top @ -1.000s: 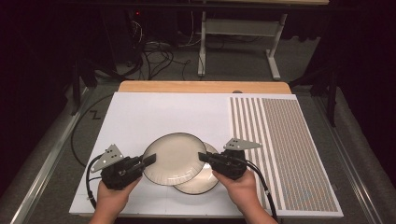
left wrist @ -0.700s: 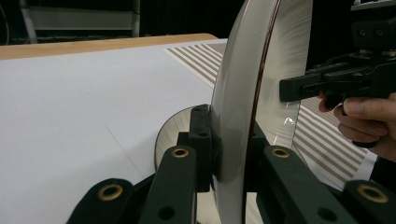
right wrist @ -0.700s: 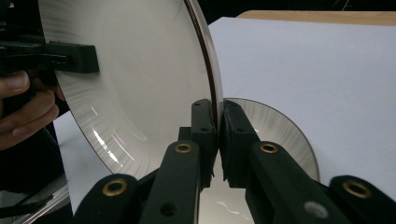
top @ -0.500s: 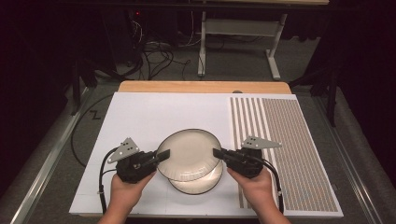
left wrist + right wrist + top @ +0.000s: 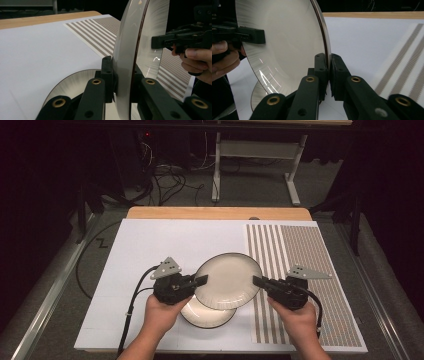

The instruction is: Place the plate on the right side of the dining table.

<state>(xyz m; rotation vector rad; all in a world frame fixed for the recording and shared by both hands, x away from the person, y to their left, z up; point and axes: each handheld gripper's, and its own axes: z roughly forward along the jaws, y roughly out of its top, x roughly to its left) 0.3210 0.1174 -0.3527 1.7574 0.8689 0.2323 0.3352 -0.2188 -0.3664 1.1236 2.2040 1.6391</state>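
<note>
Both hand-held grippers clamp the top plate by opposite rims, left hand-held gripper, right hand-held gripper; it's lifted over a second plate on the desk.

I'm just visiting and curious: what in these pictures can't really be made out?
- Lower plate, high view: mostly covered by the lifted upper plate and left gripper.
- Upper plate's underside, high view: faces down.
- Floor cables, high view: too dark to trace.
- Striped mat, right gripper view: blurred.
</note>
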